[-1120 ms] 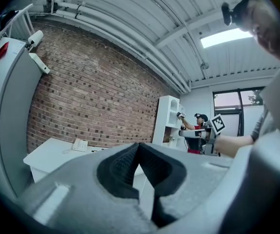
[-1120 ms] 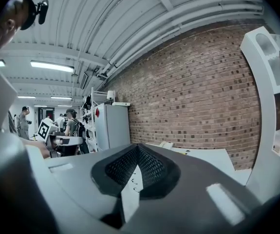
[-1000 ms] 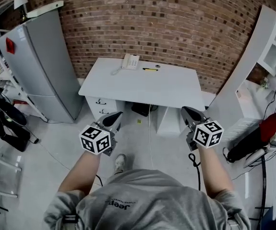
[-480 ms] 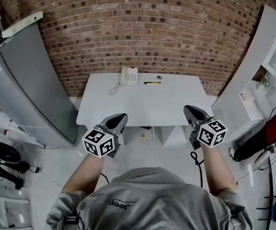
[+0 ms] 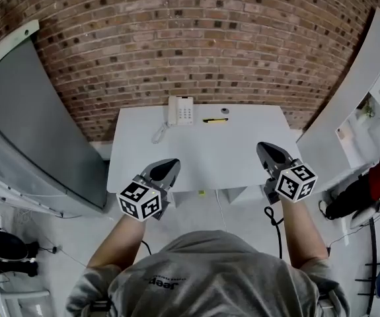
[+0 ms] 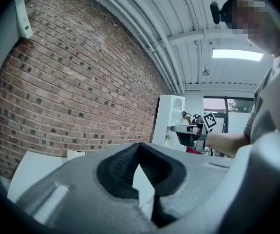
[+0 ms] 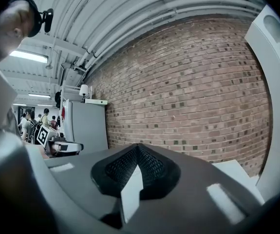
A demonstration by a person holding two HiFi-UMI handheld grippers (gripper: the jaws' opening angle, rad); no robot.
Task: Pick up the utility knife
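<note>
The utility knife (image 5: pixel 215 119), thin, yellow and black, lies at the back of the white desk (image 5: pixel 196 152), right of the phone. My left gripper (image 5: pixel 169 166) hovers over the desk's front left edge, jaws shut and empty. Over the front right edge my right gripper (image 5: pixel 264 148) also shows its jaws together with nothing in them. Both point toward the brick wall, well short of the knife. In the left gripper view the left gripper (image 6: pixel 140 145) has its pads meeting; the right gripper view shows the right gripper (image 7: pixel 138 147) the same way. The knife appears in neither gripper view.
A white desk phone (image 5: pixel 180 110) with a coiled cord sits at the desk's back left, and a small round object (image 5: pixel 225 110) lies behind the knife. A grey refrigerator (image 5: pixel 24 137) stands to the left, a white shelf unit (image 5: pixel 355 127) to the right, and the brick wall (image 5: pixel 190 38) behind.
The person has walked up to the desk. Both grippers went forward with them and now hang over its front edge; the jaws stayed shut.
</note>
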